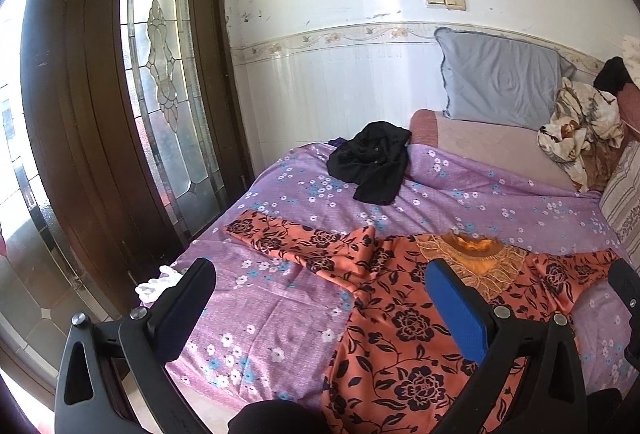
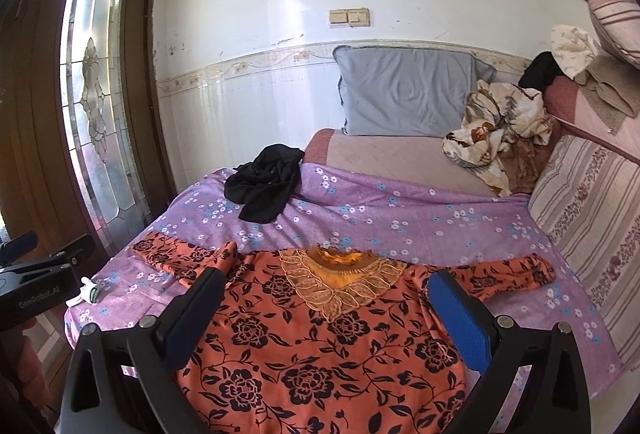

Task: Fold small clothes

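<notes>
An orange top with black flowers (image 1: 404, 330) lies spread flat on the purple flowered sheet (image 1: 280, 314), both sleeves out, lace collar away from me. It also shows in the right wrist view (image 2: 320, 346). My left gripper (image 1: 320, 282) is open and empty above the top's left side. My right gripper (image 2: 326, 292) is open and empty above the top's chest; its edge shows at the right of the left wrist view (image 1: 626, 294). The left gripper shows at the left edge of the right wrist view (image 2: 36, 266).
A crumpled black garment (image 1: 372, 162) lies further back on the sheet (image 2: 400, 218). A grey pillow (image 2: 408, 94) leans on the wall. A patterned bundle (image 2: 496, 130) and striped cushion (image 2: 592, 218) sit right. A small white item (image 1: 160, 286) lies at the bed's left edge, by the glass door (image 1: 168, 74).
</notes>
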A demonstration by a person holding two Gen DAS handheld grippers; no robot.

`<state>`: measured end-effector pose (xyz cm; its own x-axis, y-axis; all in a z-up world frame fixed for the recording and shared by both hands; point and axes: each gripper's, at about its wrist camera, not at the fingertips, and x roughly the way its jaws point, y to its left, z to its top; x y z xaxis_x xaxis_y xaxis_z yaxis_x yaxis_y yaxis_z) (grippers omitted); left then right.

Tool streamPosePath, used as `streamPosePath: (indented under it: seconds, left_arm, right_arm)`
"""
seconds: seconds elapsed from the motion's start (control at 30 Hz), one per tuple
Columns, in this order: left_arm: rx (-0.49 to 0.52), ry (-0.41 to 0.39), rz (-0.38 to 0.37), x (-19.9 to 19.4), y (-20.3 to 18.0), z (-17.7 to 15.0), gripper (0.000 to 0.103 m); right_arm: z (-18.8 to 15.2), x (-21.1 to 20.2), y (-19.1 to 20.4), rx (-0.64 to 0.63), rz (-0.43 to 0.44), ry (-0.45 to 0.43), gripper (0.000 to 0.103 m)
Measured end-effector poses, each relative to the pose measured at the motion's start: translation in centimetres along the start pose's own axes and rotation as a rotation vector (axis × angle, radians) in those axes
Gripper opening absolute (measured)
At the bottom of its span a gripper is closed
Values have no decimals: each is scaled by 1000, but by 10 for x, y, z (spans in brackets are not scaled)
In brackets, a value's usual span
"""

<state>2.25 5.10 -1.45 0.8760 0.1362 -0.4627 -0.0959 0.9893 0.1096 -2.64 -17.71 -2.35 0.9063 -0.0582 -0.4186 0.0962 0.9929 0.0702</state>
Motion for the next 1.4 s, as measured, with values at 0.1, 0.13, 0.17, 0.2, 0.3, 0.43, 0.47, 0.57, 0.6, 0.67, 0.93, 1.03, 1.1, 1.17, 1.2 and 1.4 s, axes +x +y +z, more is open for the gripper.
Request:
streamPosePath:
  seconds: [0.1, 0.13, 0.17, 0.2, 0.3, 0.43, 0.47, 0.57, 0.6, 0.67, 0.93, 1.03, 1.1, 1.17, 1.2, 1.4]
  left_arm:
    - [-6, 3, 8, 2, 3, 2, 103]
    - [-8, 3, 11, 3, 3, 2, 103]
    - [-9, 3, 14, 4, 4, 2, 103]
    - [-10, 2, 16, 5, 5, 2, 103]
    - [-8, 5, 20, 7, 4, 2, 103]
    - [-4, 12, 23, 12, 2, 0, 103]
    - [-3, 14, 23, 13, 1, 0, 103]
    - [5, 19, 23, 19, -2, -1, 103]
    - [10, 26, 21, 23, -5, -1, 103]
    - [17, 51, 5, 34, -10, -2, 103]
    - [146, 467, -142, 177, -92, -55, 103]
    - [181, 569, -149, 225, -131, -82, 103]
    - [192, 571, -159, 246, -153, -92, 103]
    - [195, 557, -181, 258, -170, -93, 103]
    - [188, 543, -201, 264, -177, -91, 103]
    - [135, 545, -307, 294, -191, -101, 103]
  right_arm:
    - [1, 2, 1, 1, 9, -3, 103]
    - [1, 3, 2, 1, 12, -2, 103]
    - [1, 4, 2, 1, 14, -1, 103]
    - [1, 5, 2, 0, 16, -1, 103]
    - [1, 8, 2, 0, 18, 2, 103]
    - [-1, 12, 0, 6, 19, 8, 103]
    - [-1, 13, -1, 8, 18, 10, 103]
    - [-3, 17, -3, 14, 16, 16, 103]
    - [-3, 19, -4, 15, 15, 18, 103]
    - [-5, 25, -9, 20, 12, 29, 103]
    - [-42, 98, -98, 252, 22, 193, 103]
    - [-67, 136, -180, 434, -70, 267, 103]
    - [-78, 150, -234, 545, -111, 278, 103]
    - [-93, 157, -300, 733, -158, 272, 103]
    - [-101, 158, -327, 838, -157, 246, 103]
    - [-144, 188, -443, 1325, -98, 133, 89]
